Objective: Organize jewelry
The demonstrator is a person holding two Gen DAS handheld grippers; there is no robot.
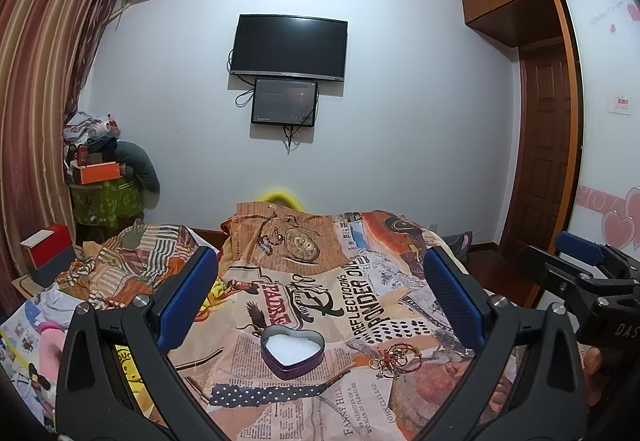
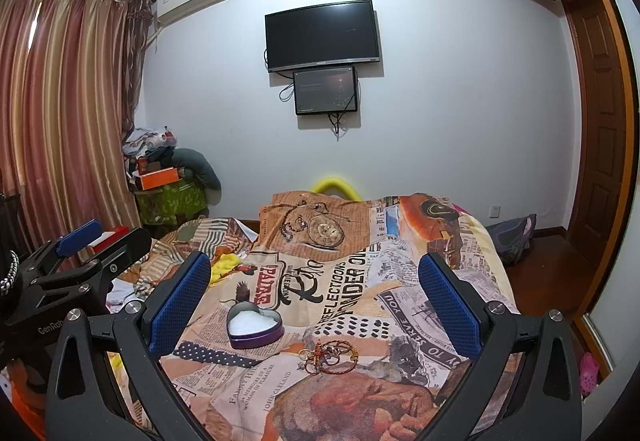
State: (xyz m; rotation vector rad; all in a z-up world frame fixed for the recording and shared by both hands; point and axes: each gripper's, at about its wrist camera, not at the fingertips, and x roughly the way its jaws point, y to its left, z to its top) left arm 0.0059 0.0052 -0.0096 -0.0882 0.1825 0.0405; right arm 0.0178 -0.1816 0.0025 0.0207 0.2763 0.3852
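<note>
We see the jewelry (image 1: pixel 394 358) as a small tangled heap of red cord, rings and gold-coloured bits lying on the bed cover (image 1: pixel 320 289). The heap spreads wider than deep, its long axis running roughly left to right across both views; the single pieces are too small to tell apart. Just beside it, to the left and not touching, sits a heart-shaped tin (image 1: pixel 292 351) with purple walls and a white filling. The tin is open at the top, and in the left wrist view its heart tip points toward us.

Our left gripper (image 1: pixel 320 305) hangs above the bed with its jaws spread wide and nothing between them; tin and jewelry both show in the gap. Our right gripper (image 2: pixel 314 305) is likewise released and empty, with the tin (image 2: pixel 255 325) and the jewelry (image 2: pixel 330 356) in its gap.

The left wrist view alone shows the right gripper at its right edge and a red and white box (image 1: pixel 48 249) by the curtain (image 1: pixel 36 101). The right wrist view alone shows the left gripper (image 2: pixel 80 253) at its left edge and a pink shoe (image 2: pixel 588 371) on the floor. Both show the television (image 1: pixel 289 47) on the far wall.
</note>
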